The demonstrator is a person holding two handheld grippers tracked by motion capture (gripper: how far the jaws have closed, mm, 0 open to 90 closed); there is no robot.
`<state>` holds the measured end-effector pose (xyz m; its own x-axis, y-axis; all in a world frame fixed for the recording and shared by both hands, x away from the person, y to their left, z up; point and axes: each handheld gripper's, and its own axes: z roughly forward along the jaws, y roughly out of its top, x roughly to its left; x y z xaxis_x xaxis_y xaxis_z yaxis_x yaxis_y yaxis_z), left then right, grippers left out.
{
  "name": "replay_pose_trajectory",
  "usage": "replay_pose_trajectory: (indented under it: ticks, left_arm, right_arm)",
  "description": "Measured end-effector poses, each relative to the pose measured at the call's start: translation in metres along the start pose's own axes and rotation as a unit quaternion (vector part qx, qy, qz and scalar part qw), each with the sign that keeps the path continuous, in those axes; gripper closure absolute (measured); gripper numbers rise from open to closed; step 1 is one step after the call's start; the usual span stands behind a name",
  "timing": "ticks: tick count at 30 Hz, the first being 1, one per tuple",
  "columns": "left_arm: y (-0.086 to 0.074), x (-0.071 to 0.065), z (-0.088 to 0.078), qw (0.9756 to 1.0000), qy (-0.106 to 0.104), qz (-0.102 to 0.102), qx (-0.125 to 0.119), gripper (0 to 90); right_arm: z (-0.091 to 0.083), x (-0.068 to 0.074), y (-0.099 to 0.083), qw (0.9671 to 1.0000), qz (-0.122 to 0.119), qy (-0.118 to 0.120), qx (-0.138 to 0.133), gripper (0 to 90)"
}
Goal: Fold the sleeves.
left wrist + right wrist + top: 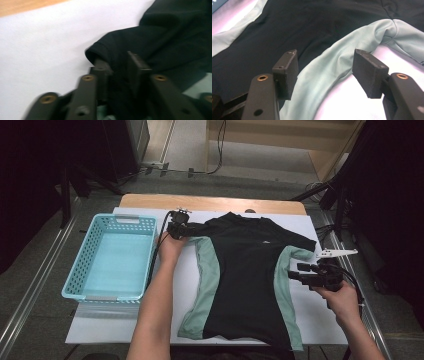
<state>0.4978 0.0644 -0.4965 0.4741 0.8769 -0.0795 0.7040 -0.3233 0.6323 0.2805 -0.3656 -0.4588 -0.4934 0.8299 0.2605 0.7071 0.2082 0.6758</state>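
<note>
Overhead, a black T-shirt [243,275] with mint-green side panels lies flat on the white table cover [140,317], neck toward the far edge. The left gripper [181,231] sits at the shirt's left sleeve, near the far left corner of the garment, held by the left hand [171,247]. The right gripper [305,276] is off the shirt's right edge, just below the right sleeve, pointing in toward the green panel, held by the right hand [342,300]. A light-blue basket [80,270] stands to the left of the shirt, well apart from it, beside the left forearm. Bare wood of the table [210,202] shows beyond the cover.

Closer in, the left gripper view, though blurred, shows what the high view cannot: the left sleeve hem [100,51] is bunched between the two black jaws, which are drawn close and pinch the black cloth.

Lastly, the right gripper view shows the jaws spread wide, nothing gripped. The green side panel [329,67] curves up between them and lies on the white cover, with the black body of the shirt to the left and the green underside of the right sleeve [404,35] at the upper right. Whether the pads [369,72] brush the cloth cannot be told.
</note>
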Motion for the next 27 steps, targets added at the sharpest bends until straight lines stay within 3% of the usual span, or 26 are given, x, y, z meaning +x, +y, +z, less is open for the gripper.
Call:
replay_pose_trajectory:
  ticks: [2,5,8,12,14,27]
  left_arm:
    - [0.0,0.0,0.0,1.0,-0.005,-0.006,0.003,86.3]
    - [0.006,0.004,-0.002,0.9982,-0.021,-0.049,0.028,87.3]
    - [0.011,0.004,-0.01,0.9979,-0.031,-0.055,0.014,87.3]
    - [0.018,0.003,-0.024,0.9981,-0.037,-0.049,0.003,87.2]
    - [0.022,0.002,-0.03,0.9972,-0.048,-0.057,-0.01,87.2]
    - [0.035,-0.016,-0.057,0.995,-0.086,-0.031,-0.04,87.1]
  right_arm:
    - [0.002,-0.001,0.0,1.0,0.0,0.001,0.003,36.5]
    - [0.006,-0.001,-0.001,0.9999,-0.009,0.002,0.007,37.1]
    - [0.007,-0.001,-0.001,0.9999,-0.011,0.007,0.009,37.6]
    - [0.01,0.0,0.0,0.9998,-0.013,0.01,0.011,37.7]
    - [0.011,0.001,0.0,0.9997,-0.017,0.011,0.013,37.8]
    - [0.013,0.002,0.002,0.9994,-0.027,0.014,0.016,38.0]
